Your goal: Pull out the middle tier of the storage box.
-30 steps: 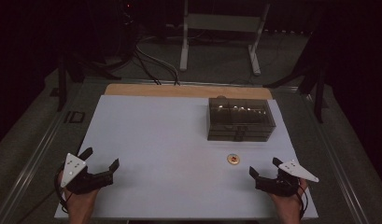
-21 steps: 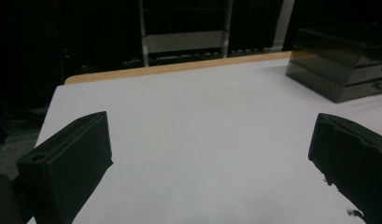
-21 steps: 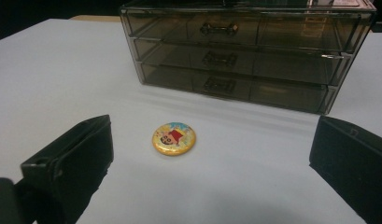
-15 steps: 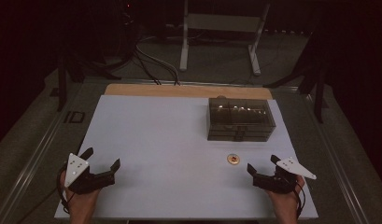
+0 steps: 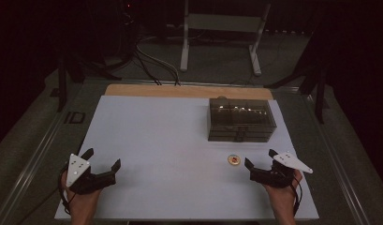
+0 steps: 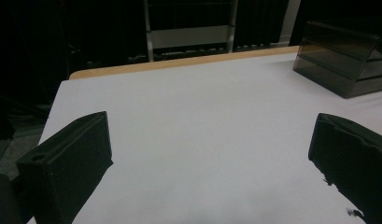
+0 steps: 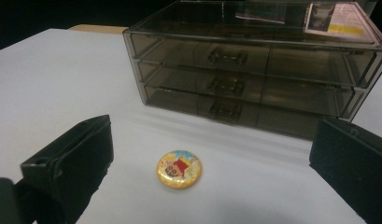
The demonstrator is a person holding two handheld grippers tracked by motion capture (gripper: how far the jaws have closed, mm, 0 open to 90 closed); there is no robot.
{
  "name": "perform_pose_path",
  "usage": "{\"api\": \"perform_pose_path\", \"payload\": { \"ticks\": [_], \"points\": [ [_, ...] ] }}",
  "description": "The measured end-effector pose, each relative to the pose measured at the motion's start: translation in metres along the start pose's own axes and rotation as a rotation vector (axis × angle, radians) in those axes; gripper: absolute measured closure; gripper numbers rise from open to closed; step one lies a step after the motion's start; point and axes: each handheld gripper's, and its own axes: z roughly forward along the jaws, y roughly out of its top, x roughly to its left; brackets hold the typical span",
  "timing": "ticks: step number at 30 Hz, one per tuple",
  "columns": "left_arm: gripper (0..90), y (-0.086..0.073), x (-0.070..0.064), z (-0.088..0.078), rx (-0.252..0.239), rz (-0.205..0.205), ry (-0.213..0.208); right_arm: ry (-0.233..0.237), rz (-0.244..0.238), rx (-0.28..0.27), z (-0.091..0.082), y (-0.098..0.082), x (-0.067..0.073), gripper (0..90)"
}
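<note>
Over the last second the right hand-held gripper (image 5: 261, 166) has crept a little nearer the person and slightly left, and the left hand-held gripper (image 5: 103, 161) has slid a touch toward the near edge as well; nothing else on the white counter (image 5: 170, 136) has shifted. Both now rest low at the near edge, well apart from one another, each with its jaws spread wide and nothing between them. The small round badge (image 5: 233, 160), yellow-rimmed with a red mark at its middle, lies flat on the counter just to the far left of the right hand-held gripper, and in the right gripper view the badge (image 7: 179, 169) sits squarely between the two black jaws, a little ahead of them and not touching either. Beyond it, on the far right of the counter, stands the smoky plastic drawer chest (image 5: 241, 120), three drawers high, all drawers shut as far as the right gripper view shows. The left hand-held gripper faces bare counter, with the chest off to its far right. The slight settling reads as lining up: the right side looks set to close on the badge, though the pick itself has not begun.
</note>
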Motion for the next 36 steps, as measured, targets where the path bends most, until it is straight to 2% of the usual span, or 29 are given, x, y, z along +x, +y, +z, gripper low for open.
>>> {"api": "perform_pose_path", "payload": {
  "ticks": [7, 17, 31, 36],
  "points": [
    [0.9, 0.000, -0.001, -0.001, 0.000, 0.003, 0.007, -0.012, 0.007, 0.006, 0.009, 0.003, -0.002, 0.0],
    [0.9, 0.000, -0.001, 0.000, 0.003, 0.005, 0.008, -0.017, 0.000, 0.009, 0.020, 0.010, 0.001, 0.0],
    [0.9, 0.001, -0.001, -0.001, -0.010, 0.005, 0.005, -0.026, 0.033, -0.002, 0.040, 0.019, 0.008, 0.0],
    [0.9, 0.001, 0.001, -0.003, -0.016, 0.001, 0.009, -0.029, 0.014, 0.004, 0.044, 0.022, 0.009, 0.0]
  ]
}}
